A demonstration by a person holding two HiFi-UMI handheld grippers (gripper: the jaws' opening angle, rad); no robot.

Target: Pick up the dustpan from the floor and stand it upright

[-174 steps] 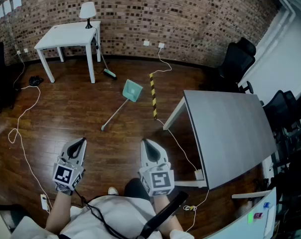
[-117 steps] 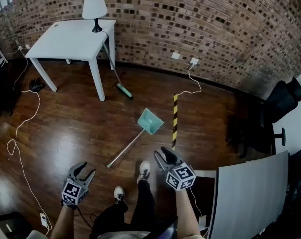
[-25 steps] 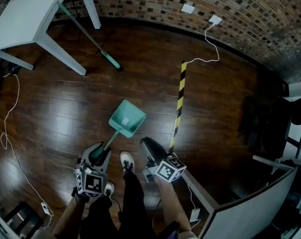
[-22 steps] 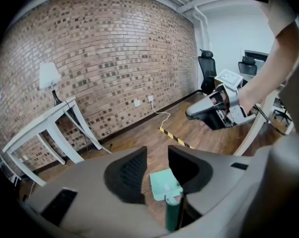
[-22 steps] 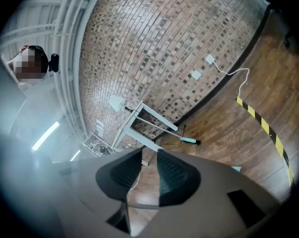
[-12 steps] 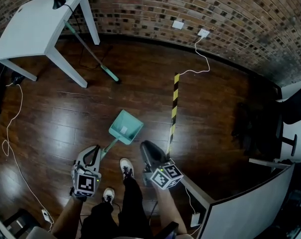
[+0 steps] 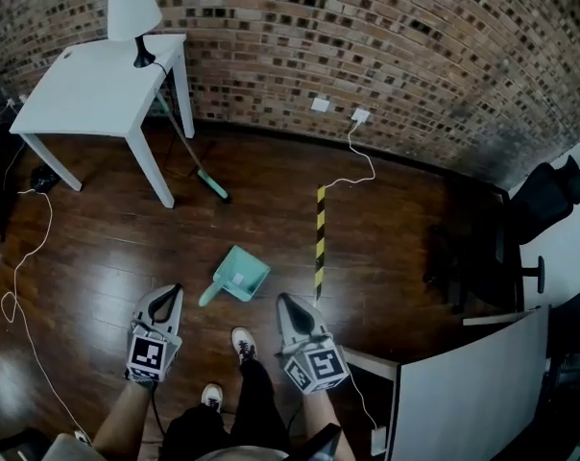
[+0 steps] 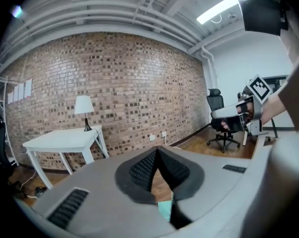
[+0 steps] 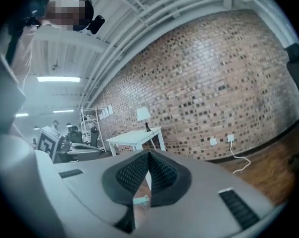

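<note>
The only print in sight is the black-and-white square marker on each gripper's cube [image 7: 147, 355]; it carries no words. A pale patch on the dustpan [image 7: 242, 275] and the white sheets [image 8: 22, 90] pinned to the brick wall [image 7: 367, 36] are too small to read. The teal dustpan sits on the dark wooden floor [image 7: 108, 248], just ahead of and between the two grippers, touching neither. Its handle looks short from above, and I cannot tell for sure whether it stands upright. The left gripper [image 7: 166, 292] and the right gripper [image 7: 287, 302] are both pressed together with nothing in them. A yellow-and-black striped strip [image 7: 320, 238] lies on the floor just right of the dustpan. Against the wall stands a white bench [image 7: 88, 89] with a lamp [image 7: 134, 12] on it, and a green broom [image 7: 211, 186] leans against it. Two sockets [image 7: 319, 105] sit low on the wall, with a white cable [image 7: 343, 176] trailing from one. Black office chairs [image 7: 549, 200] and a grey tabletop [image 7: 463, 382] are on the right.
</note>
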